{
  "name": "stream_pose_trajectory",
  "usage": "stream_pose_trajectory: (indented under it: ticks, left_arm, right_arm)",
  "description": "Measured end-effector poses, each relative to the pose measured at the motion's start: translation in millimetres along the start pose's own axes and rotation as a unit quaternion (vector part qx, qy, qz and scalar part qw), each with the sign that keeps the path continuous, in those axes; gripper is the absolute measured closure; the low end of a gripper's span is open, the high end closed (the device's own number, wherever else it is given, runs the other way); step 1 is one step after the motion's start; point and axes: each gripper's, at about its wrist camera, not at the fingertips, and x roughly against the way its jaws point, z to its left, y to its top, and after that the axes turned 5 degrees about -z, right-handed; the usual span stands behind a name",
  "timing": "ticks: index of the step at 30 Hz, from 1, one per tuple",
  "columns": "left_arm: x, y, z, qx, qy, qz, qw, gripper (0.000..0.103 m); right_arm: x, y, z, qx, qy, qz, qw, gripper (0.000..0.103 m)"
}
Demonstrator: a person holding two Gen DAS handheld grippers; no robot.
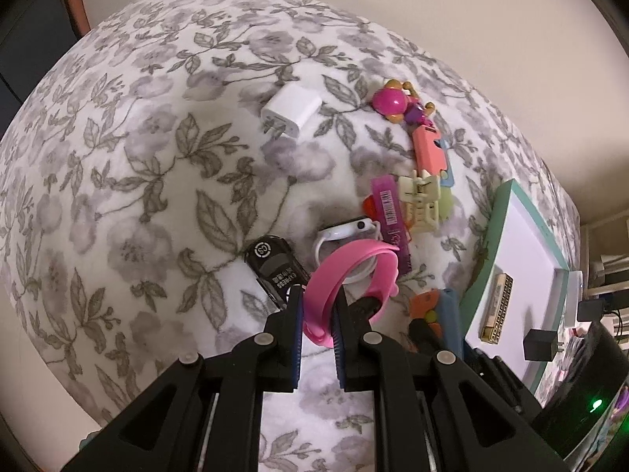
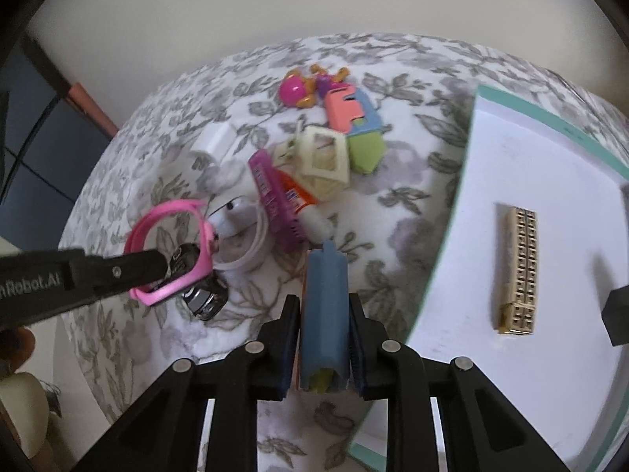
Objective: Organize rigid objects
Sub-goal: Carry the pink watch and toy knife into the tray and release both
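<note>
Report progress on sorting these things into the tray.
Done: the harmonica and a black charger lie in the tray. In hand: the left gripper is shut on the pink band, the right gripper on the blue toy. Left on the blanket: white charger, toy car, watch, hair clip, doll and more.

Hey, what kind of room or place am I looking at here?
Probably a home, likely a bedroom: the surface is a soft floral-print blanket, as on a bed, against a plain wall. Scattered on it are household odds and ends, such as a white charger plug and a pink-headed toy figure.
</note>
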Motion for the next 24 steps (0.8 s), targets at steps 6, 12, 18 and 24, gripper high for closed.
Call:
stream_pose_trajectory:
  ticks: [6, 12, 18, 24]
  left_arm:
    - [9.8, -1.3, -7.6, -0.006, -0.017, -0.012, 0.9998, 0.089]
    - [21.3, -6.6, -44.2, -0.043, -0.043, -0.027, 0.9978, 0.089]
    - [30.5, -18.6, -93.5, -0.099, -0.066, -0.039, 0.9921, 0.089]
    - [23.9, -37.1, -132.0, -0.144, -0.074, -0.027, 0.9865, 0.089]
  right_arm:
    - [45.9, 16.6, -18.0, -0.031, 0.004, -0.06, 0.998, 0.079]
    - [100.1, 24.0, -42.4, -0.042, -0.048, -0.116, 0.991, 0.079]
    - [135.5, 23.7, -70.4, -0.049, -0.104, -0.135, 0.984, 0.079]
    - [149.9, 19.0, -91.6, -0.055, -0.126, -0.132, 0.982, 0.079]
